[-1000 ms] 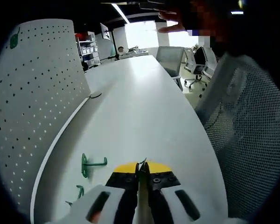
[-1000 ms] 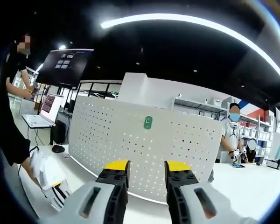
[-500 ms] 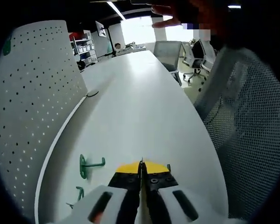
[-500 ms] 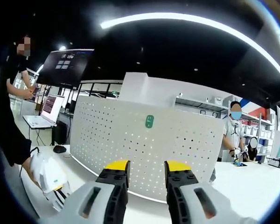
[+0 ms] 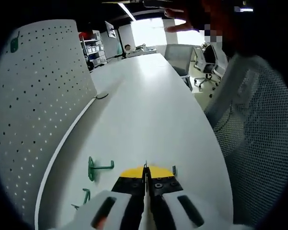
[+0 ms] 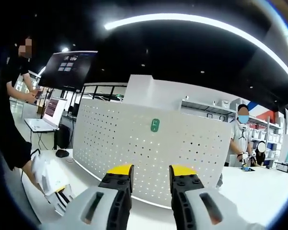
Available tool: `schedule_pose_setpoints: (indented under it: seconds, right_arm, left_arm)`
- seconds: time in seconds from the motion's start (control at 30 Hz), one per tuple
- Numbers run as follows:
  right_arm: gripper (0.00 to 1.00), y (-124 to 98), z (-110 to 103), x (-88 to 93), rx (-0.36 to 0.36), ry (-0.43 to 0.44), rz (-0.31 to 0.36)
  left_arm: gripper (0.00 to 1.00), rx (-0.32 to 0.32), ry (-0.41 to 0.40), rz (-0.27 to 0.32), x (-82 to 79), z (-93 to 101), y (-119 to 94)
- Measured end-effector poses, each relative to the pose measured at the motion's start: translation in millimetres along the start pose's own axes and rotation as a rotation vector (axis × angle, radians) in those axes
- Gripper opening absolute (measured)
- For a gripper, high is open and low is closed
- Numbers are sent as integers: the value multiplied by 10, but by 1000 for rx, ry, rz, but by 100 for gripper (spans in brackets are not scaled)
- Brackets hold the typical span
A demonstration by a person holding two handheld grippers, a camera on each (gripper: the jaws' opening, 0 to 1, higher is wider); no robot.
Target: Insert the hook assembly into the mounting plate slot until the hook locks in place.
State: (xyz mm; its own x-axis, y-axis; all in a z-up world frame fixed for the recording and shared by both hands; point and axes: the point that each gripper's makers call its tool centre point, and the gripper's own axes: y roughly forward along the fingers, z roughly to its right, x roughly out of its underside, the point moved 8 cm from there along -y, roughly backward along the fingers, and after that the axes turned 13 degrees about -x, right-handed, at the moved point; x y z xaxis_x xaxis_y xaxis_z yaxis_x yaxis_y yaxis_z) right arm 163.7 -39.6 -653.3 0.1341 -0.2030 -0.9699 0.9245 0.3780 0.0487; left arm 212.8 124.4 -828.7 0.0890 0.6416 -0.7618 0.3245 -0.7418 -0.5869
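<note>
Left gripper (image 5: 145, 173): held low over the white bench (image 5: 149, 110), pointing along its length; yellow-tipped black fingers (image 5: 130, 176) pressed together, a thin sliver of metal pinched at the tips, what it is too small to tell.

Right gripper (image 6: 150, 173): raised and aimed level at the face of the pegboard; fingers (image 6: 119, 176) parted with a clear gap, nothing between them.

Pegboard mounting plate (image 6: 153, 158): white, perforated, standing upright on the bench. In the left gripper view it runs along the left side (image 5: 33, 100), seen edge-on and curving away.

Green tag (image 6: 155, 125): small, oblong, fixed high on the pegboard near the centre; in the left gripper view it sits at the upper left corner of the board (image 5: 13, 44).

Green hook (image 5: 97, 166): lying flat on the bench just left of the left gripper's fingertips, near the pegboard's foot, apart from the fingers. Second green hook (image 5: 84, 197): lying closer to the camera, beside the gripper body.

Small dark item (image 5: 174, 170): on the bench just right of the left fingertips; too small to identify.

Mesh chair back (image 5: 259, 139): right of the bench.

Left gripper, as seen from the right gripper view (image 6: 62, 197): white body low at left.

Person in dark clothes (image 6: 12, 120): standing at far left. Laptop (image 6: 45, 115): open on a desk behind.
</note>
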Motion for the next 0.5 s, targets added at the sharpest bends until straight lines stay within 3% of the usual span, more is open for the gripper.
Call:
schedule_pose_setpoints:
  seconds: [0.2,0.5]
  right_arm:
    - [27,3,-11,-19,-5,-3,5]
    - [27,31,-46,-91,-22,-7,22]
  left_arm:
    - [2,-27,-27,9,-15,-45,-56]
    - [1,-108,-120,82,-155,-176,-231]
